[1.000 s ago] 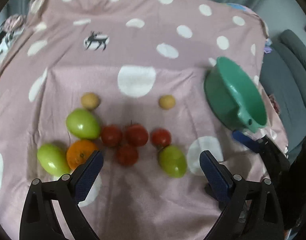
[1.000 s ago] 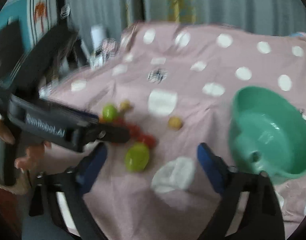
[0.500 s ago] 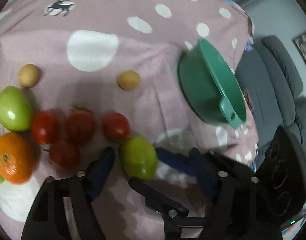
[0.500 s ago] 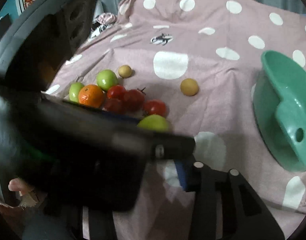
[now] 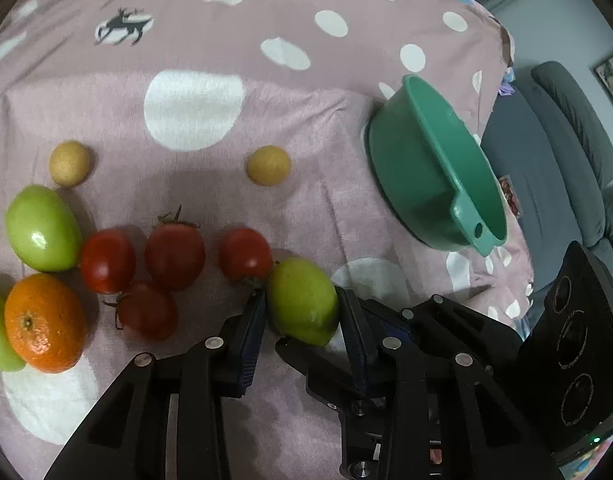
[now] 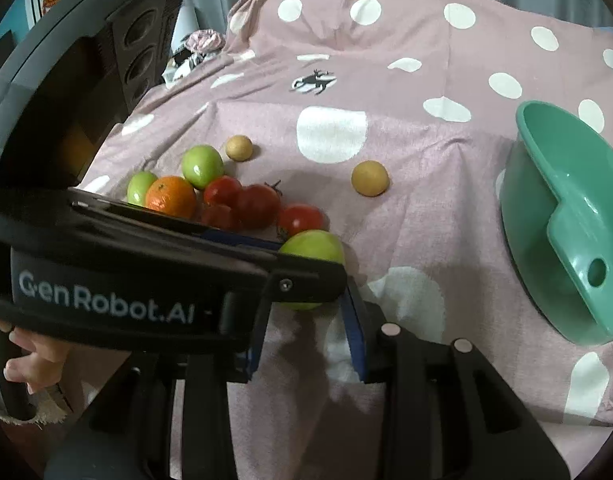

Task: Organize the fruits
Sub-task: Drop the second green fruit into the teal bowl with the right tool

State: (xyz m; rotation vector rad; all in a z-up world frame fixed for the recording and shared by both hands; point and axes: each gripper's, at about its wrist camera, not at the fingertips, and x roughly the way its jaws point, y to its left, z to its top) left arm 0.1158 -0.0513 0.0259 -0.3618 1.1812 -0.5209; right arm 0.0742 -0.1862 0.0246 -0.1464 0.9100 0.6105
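**Both grippers converge on the nearest green fruit**

A second ago the left gripper (image 5: pixel 300 320) hung above the cloth with its jaws wide and nothing between them; now it has dropped and slid rightward, and its jaws have narrowed around the green fruit (image 5: pixel 302 300) that lies at the right end of the cluster. Half a second ago that fruit sat just beside one blue pad; now it sits between both. For the task, this reads as the start of a first pick, with the green bowl (image 5: pixel 434 184) the likely destination, though nothing is in it yet.

To the left of the grasp, the other fruits lie where they were: another green fruit (image 5: pixel 42 228), an orange (image 5: pixel 44 322), and four tomatoes, the nearest tomato (image 5: pixel 245 254) almost touching the targeted fruit. Two small yellowish round fruits (image 5: pixel 268 165) sit farther back on the pink dotted cloth (image 5: pixel 194 108).

The left jaws stand partly apart, both pads against or just beside the fruit's flanks; whether they press firmly I cannot tell, and the fruit looks to rest on the cloth.

The right gripper (image 6: pixel 306 340) has swung in from the side and now points at the same fruit. Its jaws are moderately apart and hold nothing, though the left gripper's body hides much of them.
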